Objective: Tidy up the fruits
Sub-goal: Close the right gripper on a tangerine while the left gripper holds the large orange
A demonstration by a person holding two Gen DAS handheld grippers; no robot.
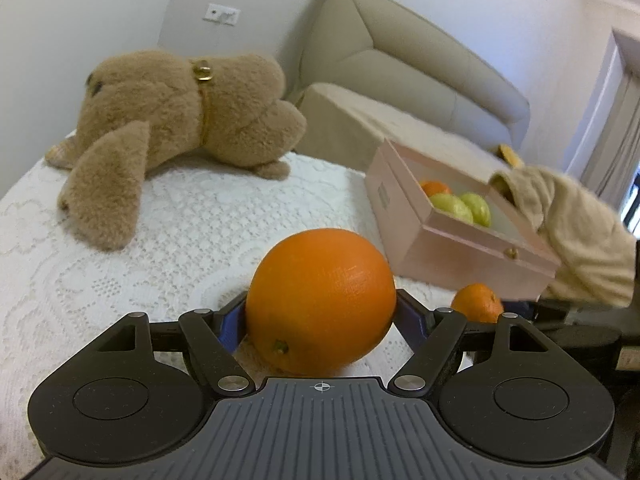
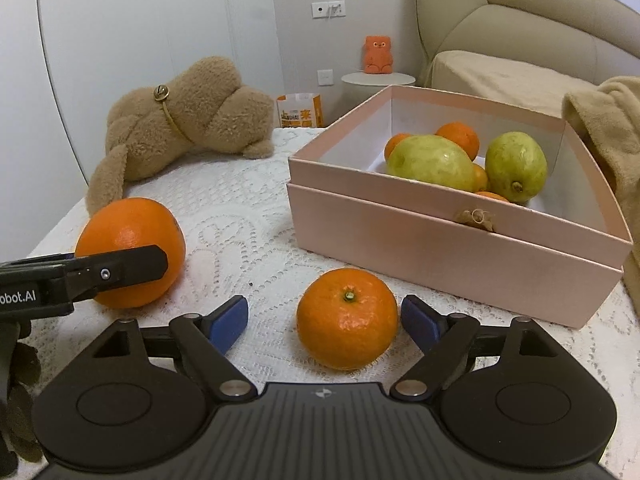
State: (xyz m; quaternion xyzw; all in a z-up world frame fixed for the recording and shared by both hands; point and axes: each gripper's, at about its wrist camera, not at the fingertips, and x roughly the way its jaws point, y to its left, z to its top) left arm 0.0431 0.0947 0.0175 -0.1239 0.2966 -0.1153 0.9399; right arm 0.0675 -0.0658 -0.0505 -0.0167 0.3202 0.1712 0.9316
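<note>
1. Two grippers. Left gripper point(image 1: 320, 312): jaws closed against both sides of the large orange point(image 1: 321, 300), which sits on the lace cloth point(image 1: 192, 216). Right gripper point(image 2: 324, 322): jaws spread wide around the small mandarin point(image 2: 347, 318), the left pad clear of it, the right pad just beside it.
2. Open cloth lies between the large orange point(image 2: 130, 250), the plush dog point(image 2: 184, 120) and the box; the cloth's left edge runs just beyond the orange.
3. One pink box point(image 2: 440, 248), open-topped, right of the mandarin.
4. Box contents: two green fruits point(image 2: 434, 162), at least two oranges point(image 2: 458, 136); others partly hidden.
5. One tan towel point(image 2: 608, 132) against the box's right side.
</note>
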